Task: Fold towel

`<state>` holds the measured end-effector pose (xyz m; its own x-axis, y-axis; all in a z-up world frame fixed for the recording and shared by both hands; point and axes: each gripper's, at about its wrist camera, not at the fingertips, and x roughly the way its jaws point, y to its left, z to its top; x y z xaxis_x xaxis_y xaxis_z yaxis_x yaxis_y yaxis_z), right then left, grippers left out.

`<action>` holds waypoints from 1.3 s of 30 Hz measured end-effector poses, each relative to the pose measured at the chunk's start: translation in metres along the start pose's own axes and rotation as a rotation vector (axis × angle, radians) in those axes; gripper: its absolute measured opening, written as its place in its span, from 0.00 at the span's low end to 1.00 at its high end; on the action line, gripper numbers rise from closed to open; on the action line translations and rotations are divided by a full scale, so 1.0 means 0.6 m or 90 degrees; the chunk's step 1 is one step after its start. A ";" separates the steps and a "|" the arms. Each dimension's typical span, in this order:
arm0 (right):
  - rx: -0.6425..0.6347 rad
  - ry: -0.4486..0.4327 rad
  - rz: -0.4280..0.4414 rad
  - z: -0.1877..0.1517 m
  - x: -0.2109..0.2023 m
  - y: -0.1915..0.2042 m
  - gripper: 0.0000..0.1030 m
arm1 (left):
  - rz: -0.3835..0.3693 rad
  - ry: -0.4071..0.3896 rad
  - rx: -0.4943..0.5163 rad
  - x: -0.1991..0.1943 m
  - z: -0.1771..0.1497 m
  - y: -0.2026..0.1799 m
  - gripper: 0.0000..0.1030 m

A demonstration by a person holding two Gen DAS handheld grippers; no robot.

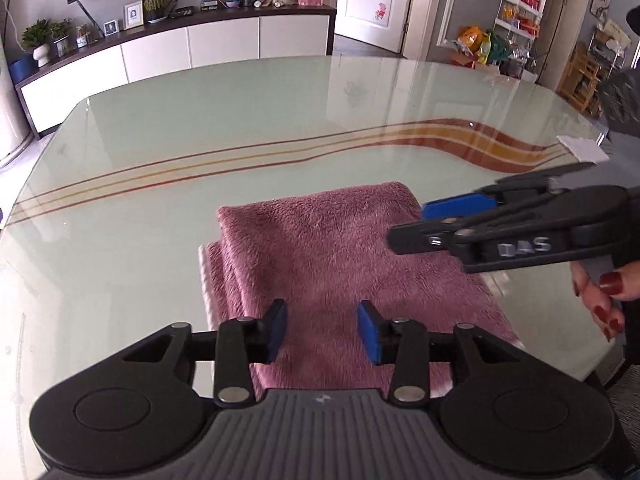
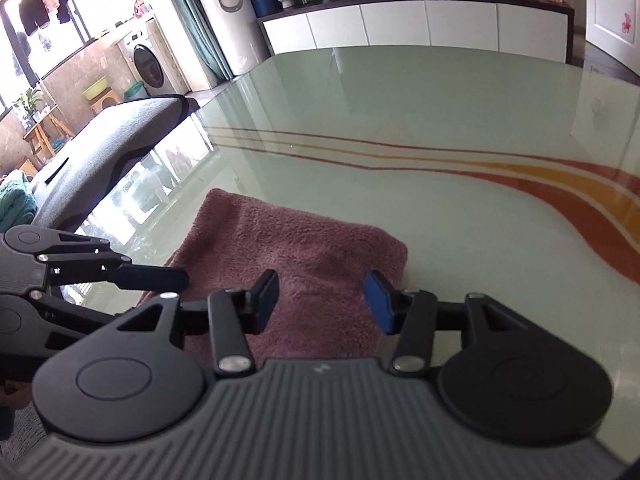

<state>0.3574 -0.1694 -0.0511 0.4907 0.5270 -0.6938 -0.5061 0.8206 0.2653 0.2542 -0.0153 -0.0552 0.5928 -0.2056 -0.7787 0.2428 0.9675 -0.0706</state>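
Pink towel (image 1: 340, 248), plush, folded into a thick rectangular pad with at least two layers showing at its left edge; lies flat on the table (image 1: 200, 120), near the edge closest to the person. Table: pale green glass top with rounded corners, crossed by curved red and orange stripes (image 1: 480, 148) beyond the towel. Left gripper (image 1: 322, 330): hangs above the near part of the towel, angled downward; jaws apart, blue pads facing each other, nothing clamped between them. Right gripper (image 2: 322, 298): poised over the towel's right portion, also tilted down; jaws apart, no cloth pinched. In the left wrist view the right gripper enters from the right above the towel's far right corner, held by a hand (image 1: 604, 300) with red-painted nails. In the right wrist view the left gripper reaches in from the left at the towel's edge. Small white item (image 1: 584, 148) on the table's far right; its kind cannot be told. Long white sideboard (image 1: 200, 44) along the wall behind.
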 end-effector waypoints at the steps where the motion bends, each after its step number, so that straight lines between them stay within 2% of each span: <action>1: -0.005 0.003 0.002 -0.009 -0.012 0.005 0.54 | -0.003 -0.001 -0.002 -0.010 -0.007 0.000 0.49; 6: -0.043 0.023 0.007 -0.054 -0.051 0.037 0.54 | -0.016 -0.009 -0.015 -0.050 -0.041 0.001 0.50; 8: -0.056 0.027 0.008 -0.068 -0.059 0.048 0.49 | -0.019 -0.010 -0.021 -0.057 -0.052 0.001 0.50; 9: -0.054 0.031 0.010 -0.073 -0.058 0.051 0.40 | -0.021 -0.006 -0.024 -0.056 -0.056 0.003 0.50; 10: -0.052 0.036 0.011 -0.077 -0.056 0.054 0.37 | -0.021 -0.002 -0.026 -0.053 -0.059 0.004 0.50; 15: -0.043 0.052 0.002 -0.094 -0.042 0.056 0.37 | -0.007 0.012 -0.017 -0.034 -0.068 0.001 0.52; 18: -0.046 0.044 -0.008 -0.102 -0.032 0.061 0.37 | -0.005 0.006 -0.026 -0.033 -0.069 0.004 0.53; 24: -0.048 0.021 -0.012 -0.106 -0.044 0.069 0.44 | -0.023 -0.019 -0.066 -0.068 -0.087 0.031 0.58; 29: -0.067 -0.026 0.048 -0.086 -0.072 0.107 0.43 | -0.038 -0.027 -0.091 -0.110 -0.120 0.064 0.59; 33: -0.153 -0.012 0.076 -0.075 -0.049 0.169 0.42 | -0.037 -0.026 -0.088 -0.124 -0.138 0.075 0.59; 39: -0.193 0.016 0.098 -0.067 0.007 0.227 0.41 | -0.034 -0.019 -0.073 -0.131 -0.157 0.080 0.63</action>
<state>0.2616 -0.0643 -0.0448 0.3764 0.6307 -0.6786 -0.7625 0.6270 0.1598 0.1468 0.0610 -0.0563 0.6038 -0.2603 -0.7535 0.1862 0.9651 -0.1842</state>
